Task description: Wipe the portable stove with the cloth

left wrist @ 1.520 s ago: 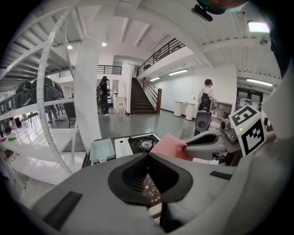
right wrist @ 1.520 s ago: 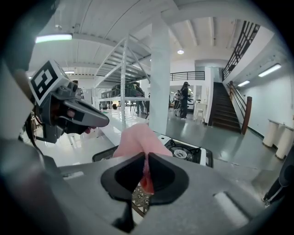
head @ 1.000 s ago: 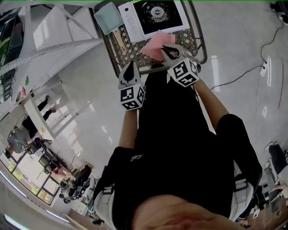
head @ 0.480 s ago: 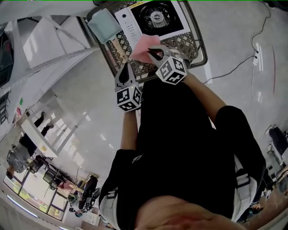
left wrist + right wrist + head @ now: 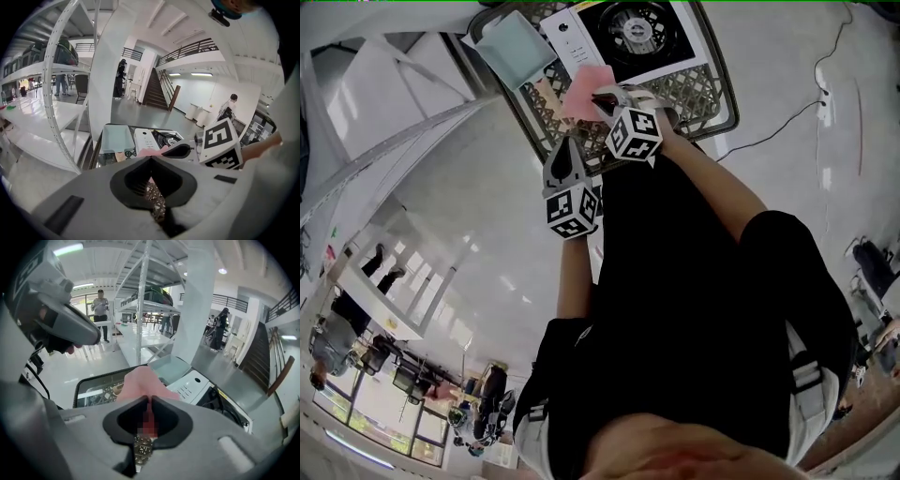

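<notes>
The portable stove [image 5: 623, 37] is white with a black burner and lies in a wire basket [image 5: 720, 101] at the top of the head view. My right gripper [image 5: 603, 99] is shut on a pink cloth [image 5: 584, 92], which hangs just before the stove's control panel [image 5: 194, 386]. In the right gripper view the cloth [image 5: 140, 383] bulges out past the closed jaws of that gripper [image 5: 149, 401]. My left gripper [image 5: 565, 145] is shut and holds nothing, lower left of the cloth at the basket's near rim. The stove [image 5: 157, 139] also shows in the left gripper view beyond the left gripper [image 5: 151, 159].
A pale blue tray [image 5: 514, 52] sits left of the stove in the basket. White shelving [image 5: 384, 103] stands to the left. A black cable [image 5: 769, 136] runs over the glossy floor at the right. People stand far off in the hall.
My right gripper has carried the pink cloth to the left and nearer the stove's control panel. The left gripper has stayed at the basket's near rim.
</notes>
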Demonstrator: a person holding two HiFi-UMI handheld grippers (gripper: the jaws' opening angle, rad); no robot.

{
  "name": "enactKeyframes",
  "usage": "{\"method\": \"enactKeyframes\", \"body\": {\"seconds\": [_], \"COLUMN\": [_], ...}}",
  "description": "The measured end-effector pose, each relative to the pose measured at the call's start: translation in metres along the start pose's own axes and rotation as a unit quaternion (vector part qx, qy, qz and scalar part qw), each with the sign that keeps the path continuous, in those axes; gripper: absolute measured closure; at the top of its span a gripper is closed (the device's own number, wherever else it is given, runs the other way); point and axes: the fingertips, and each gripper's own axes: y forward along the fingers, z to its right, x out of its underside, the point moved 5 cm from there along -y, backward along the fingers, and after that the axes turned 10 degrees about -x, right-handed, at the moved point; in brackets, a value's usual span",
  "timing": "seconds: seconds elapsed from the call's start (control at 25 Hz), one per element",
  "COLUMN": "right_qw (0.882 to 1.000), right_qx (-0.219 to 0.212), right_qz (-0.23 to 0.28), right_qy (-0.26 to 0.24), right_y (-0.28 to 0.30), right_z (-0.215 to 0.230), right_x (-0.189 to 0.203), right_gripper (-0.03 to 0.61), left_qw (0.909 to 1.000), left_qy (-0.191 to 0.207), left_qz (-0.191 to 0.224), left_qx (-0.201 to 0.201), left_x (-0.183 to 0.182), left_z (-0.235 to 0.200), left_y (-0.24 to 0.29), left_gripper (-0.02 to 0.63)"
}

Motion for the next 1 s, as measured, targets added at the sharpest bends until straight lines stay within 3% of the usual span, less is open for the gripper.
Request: {"method": "enactKeyframes", "body": {"seconds": [0.24,0.52,0.76,1.0], "right_qw": [0.996,0.991,0.992,0.994], "right_qx": [-0.062,-0.099,-0.101,-0.087], "right_qz": [-0.047,-0.054,-0.034,-0.017], "right_qy": [-0.044,-0.069,-0.073,-0.059], "right_y": [0.029,0.04,0.039,0.035], "right_z": [0.0,0.003,-0.002,0.003], "right_x": [0.014,0.027,0.033,0.037], "right_gripper": [0.516,0.478,0.451,0.482], "left_qw": [0.9981,0.994,0.9908,0.9907], "left_qy": [-0.032,-0.064,-0.074,-0.065], "left_qz": [0.001,0.002,-0.006,-0.009], "left_qx": [-0.054,-0.088,-0.113,-0.119], "left_x": [0.005,0.016,0.031,0.032], "left_z": [-0.001,0.012,0.016,0.022], "left_y": [-0.001,0.009,0.015,0.027], "left_gripper": [0.614,0.615,0.614,0.614]}}
